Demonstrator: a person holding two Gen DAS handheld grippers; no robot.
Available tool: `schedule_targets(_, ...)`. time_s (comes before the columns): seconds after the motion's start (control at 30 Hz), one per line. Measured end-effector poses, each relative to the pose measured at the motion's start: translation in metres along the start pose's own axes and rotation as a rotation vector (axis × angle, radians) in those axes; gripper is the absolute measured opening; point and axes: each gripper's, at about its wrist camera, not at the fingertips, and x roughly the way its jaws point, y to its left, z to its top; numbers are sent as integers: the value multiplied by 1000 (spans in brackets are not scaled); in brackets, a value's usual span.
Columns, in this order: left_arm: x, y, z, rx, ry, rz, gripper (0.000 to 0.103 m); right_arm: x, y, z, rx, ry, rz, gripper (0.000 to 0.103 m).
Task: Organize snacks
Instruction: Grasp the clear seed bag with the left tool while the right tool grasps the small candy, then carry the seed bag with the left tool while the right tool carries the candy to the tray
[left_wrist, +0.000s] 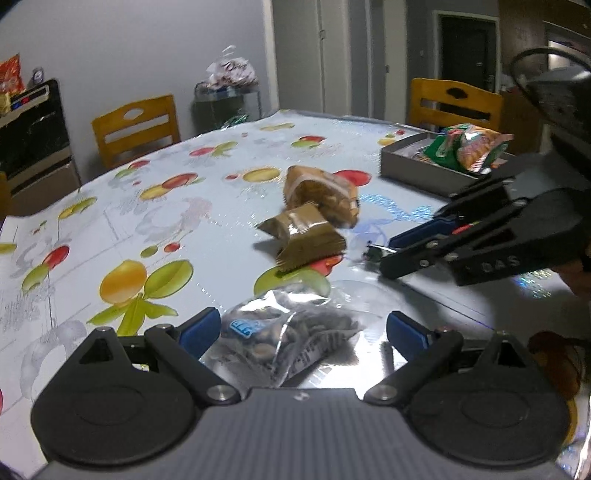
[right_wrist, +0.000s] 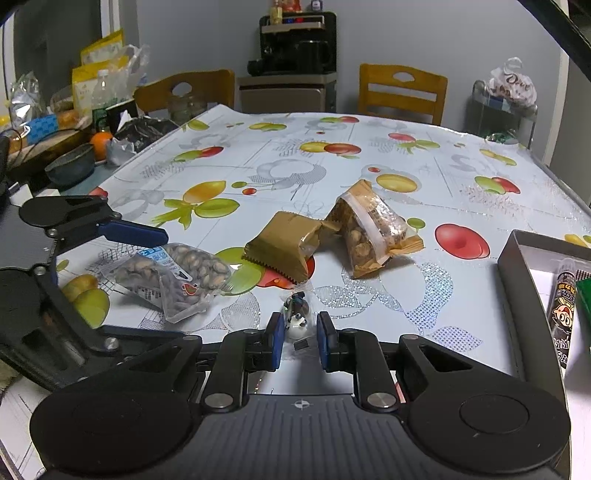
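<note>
My left gripper (left_wrist: 303, 332) is open, low over the table, with a clear bag of seeds (left_wrist: 288, 339) lying between its blue pads, untouched on the right side. In the right wrist view the same bag of seeds (right_wrist: 173, 277) lies under the left gripper (right_wrist: 166, 284). My right gripper (right_wrist: 300, 338) is shut on a small wrapped candy (right_wrist: 297, 317); the left wrist view shows this right gripper (left_wrist: 384, 254) pinching it just above the cloth. A brown packet (right_wrist: 284, 247) and a clear-fronted nut pack (right_wrist: 373, 229) lie mid-table. A grey box (right_wrist: 517, 258) sits at the right.
The grey box (left_wrist: 417, 166) holds a green and orange snack bag (left_wrist: 472, 147) and a dark stick snack (right_wrist: 563, 306). Wooden chairs (right_wrist: 400, 92) stand at the far edge. A bowl (right_wrist: 70, 168), an orange (right_wrist: 100, 142) and bags crowd the left side.
</note>
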Motion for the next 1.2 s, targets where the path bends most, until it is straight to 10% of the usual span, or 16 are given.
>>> schedule_targets(0.3, 6, 1, 3, -31, 8, 23, 87, -1, 0, -1, 1, 5, 6, 21)
schedule_targets(0.57, 5, -2, 5, -38, -15, 21, 46, -4, 1, -2, -4, 10, 4, 21)
schedule_targets(1.2, 3, -25, 8, -25, -13, 76, 37, -18, -8, -13, 21, 10, 25, 21)
